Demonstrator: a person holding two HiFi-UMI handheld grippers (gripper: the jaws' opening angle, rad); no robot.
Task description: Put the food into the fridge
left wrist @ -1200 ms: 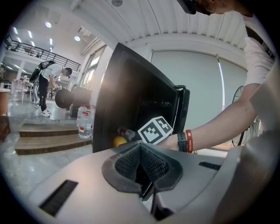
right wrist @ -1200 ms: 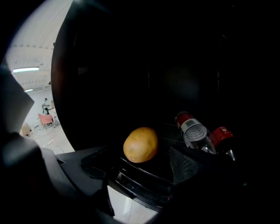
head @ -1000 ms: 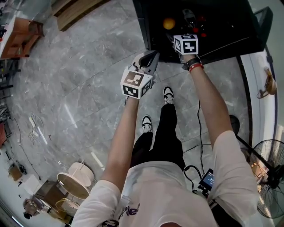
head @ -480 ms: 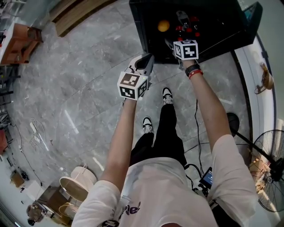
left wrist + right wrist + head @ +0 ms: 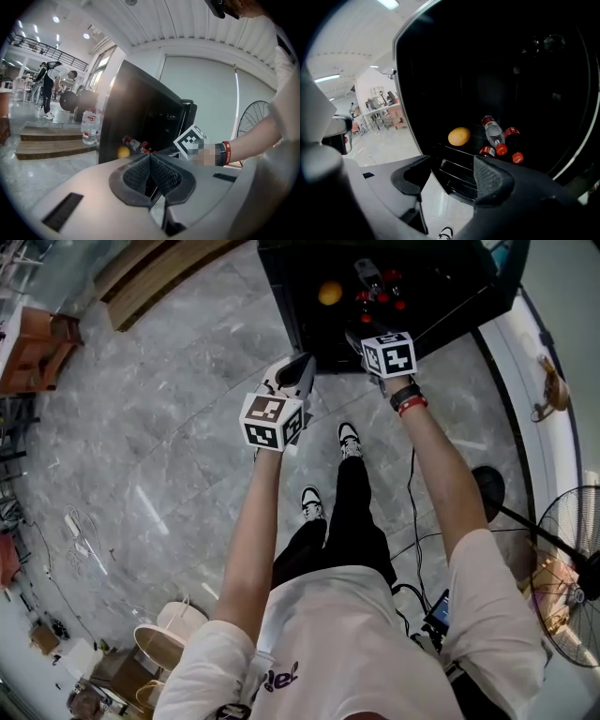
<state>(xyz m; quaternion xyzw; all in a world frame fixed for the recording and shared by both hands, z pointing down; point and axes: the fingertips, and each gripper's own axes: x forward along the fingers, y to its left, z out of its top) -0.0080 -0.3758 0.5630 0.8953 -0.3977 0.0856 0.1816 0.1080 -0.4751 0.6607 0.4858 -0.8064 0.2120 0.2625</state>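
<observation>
Left gripper (image 5: 151,158): jaws are seen pressed together, nothing caught between them; it is held over the grey floor (image 5: 159,409), short of the fridge (image 5: 450,296).

Right gripper (image 5: 452,174): jaws are apart and closing, with nothing between the pads. Only the front edge of a fridge shelf and a strip of floor are seen through the gap. In the head view this gripper (image 5: 358,336) is held at the fridge's open front, ahead of the left gripper (image 5: 302,367).

Food: a round yellow-orange fruit (image 5: 459,136) is found already lying on a shelf inside the fridge, beyond the right gripper's jaws and clear of them. It is also caught in the head view (image 5: 329,292) and, small, in the left gripper view (image 5: 123,152).

Bottles (image 5: 497,138): lying on the same shelf just right of the fruit, apart from it (one clear with a red cap, two darker with red caps; labels cannot be read).

Hard to make out: the fridge interior behind the shelf is lost in black, and other shelves or contents cannot be told. The fridge's far side is cut off at the head view's top edge. The kind of fruit cannot be settled.
</observation>
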